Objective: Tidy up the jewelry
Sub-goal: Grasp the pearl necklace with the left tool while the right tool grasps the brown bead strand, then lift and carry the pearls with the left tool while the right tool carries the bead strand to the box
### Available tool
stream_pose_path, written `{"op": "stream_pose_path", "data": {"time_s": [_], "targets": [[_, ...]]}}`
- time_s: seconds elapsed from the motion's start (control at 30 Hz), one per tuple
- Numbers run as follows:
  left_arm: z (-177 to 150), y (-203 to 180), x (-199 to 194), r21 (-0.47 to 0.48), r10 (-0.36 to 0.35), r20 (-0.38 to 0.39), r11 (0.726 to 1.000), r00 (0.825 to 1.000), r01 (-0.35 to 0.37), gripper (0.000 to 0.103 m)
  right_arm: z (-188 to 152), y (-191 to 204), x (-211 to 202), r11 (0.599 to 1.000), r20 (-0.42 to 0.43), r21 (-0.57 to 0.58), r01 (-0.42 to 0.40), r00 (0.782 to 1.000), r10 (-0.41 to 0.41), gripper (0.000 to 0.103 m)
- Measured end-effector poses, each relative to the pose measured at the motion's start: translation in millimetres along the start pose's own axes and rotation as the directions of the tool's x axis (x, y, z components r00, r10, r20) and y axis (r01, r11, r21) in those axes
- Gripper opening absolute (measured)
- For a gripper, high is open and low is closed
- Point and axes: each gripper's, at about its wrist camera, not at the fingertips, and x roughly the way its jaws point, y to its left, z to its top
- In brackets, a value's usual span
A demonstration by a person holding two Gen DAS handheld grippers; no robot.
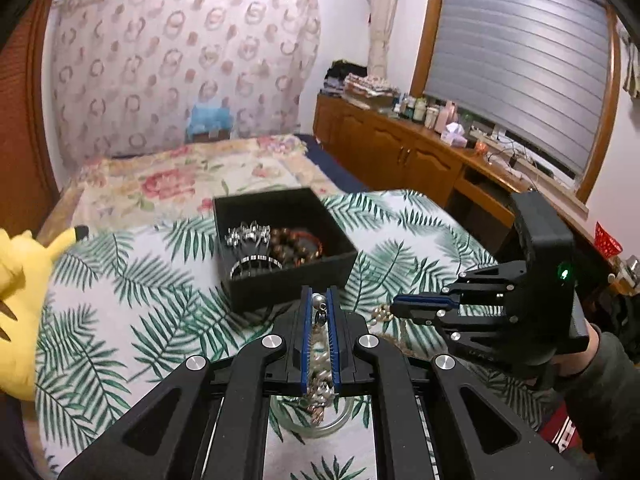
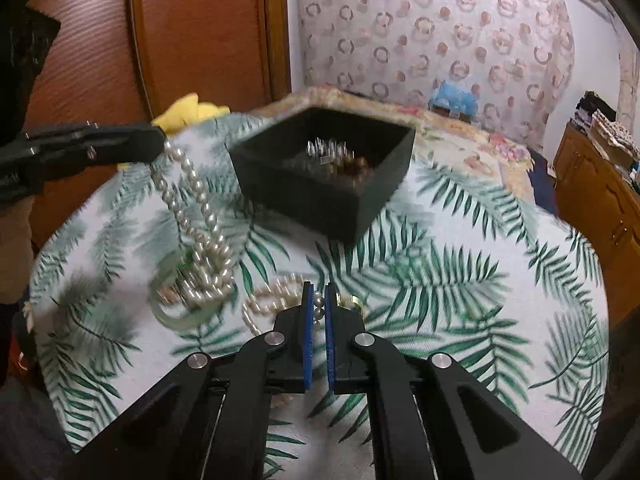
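Both grippers clamp pearls: the left gripper (image 1: 319, 300) lifts a pearl necklace (image 2: 200, 216) at frame left, the right gripper (image 2: 318, 300) pinches another strand (image 2: 272, 298) at lower centre, likely bound for the black box (image 2: 324, 176) above.

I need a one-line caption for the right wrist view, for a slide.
Right gripper pinches one pearl strand while left gripper lifts another beside the black box.

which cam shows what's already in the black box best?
Left wrist. It looks down into the black box, sharply showing a silver bracelet, brown bead bracelet and metal band. Right wrist sees the box blurred and lower: only silver glints and brown beads.
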Motion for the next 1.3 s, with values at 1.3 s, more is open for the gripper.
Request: {"op": "stream_pose_path", "data": {"time_s": [1.3], "targets": [[108.0,-14.8,-67.2,0.063,-0.060,0.207,0.997,0.977,0.048,0.006,129.1,-12.7,-109.1,0.998,0.268,-0.066,-0.011,0.963,0.029,0.006]]}}
